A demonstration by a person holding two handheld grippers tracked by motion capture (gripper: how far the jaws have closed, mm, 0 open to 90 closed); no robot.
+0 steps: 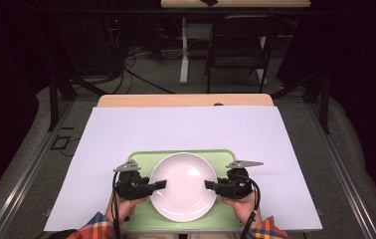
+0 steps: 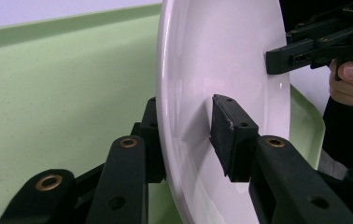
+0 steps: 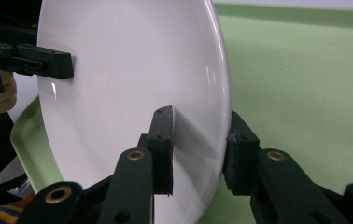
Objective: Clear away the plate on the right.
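Plate (image 1: 182,185) is round, so no long axis. In the high view its face looks up at the camera, centred over the green tray (image 1: 141,160), which sits on the white sheet (image 1: 186,127) covering the near part of the table (image 1: 186,100). Whether it rests on the tray or is lifted just off it, I can't tell.

Plate looks plain glossy white, shallow, with a broad rim and a few glare spots near the right side. No marks or food on it.

Left gripper (image 1: 160,184) is on the plate's left rim, right gripper (image 1: 211,184) on the right rim, opposite each other. Each is held in a hand (image 1: 125,205) coming from the bottom edge, plaid cuffs visible.

Left gripper view: jaws straddle the rim edge-on, one under the plate against the tray side, one on the white upper face. Inner pad is on the surface; looks like a pinch on the plate.

Right gripper view: same setup mirrored, jaws either side of the rim, both pads close on it, pinching the plate.
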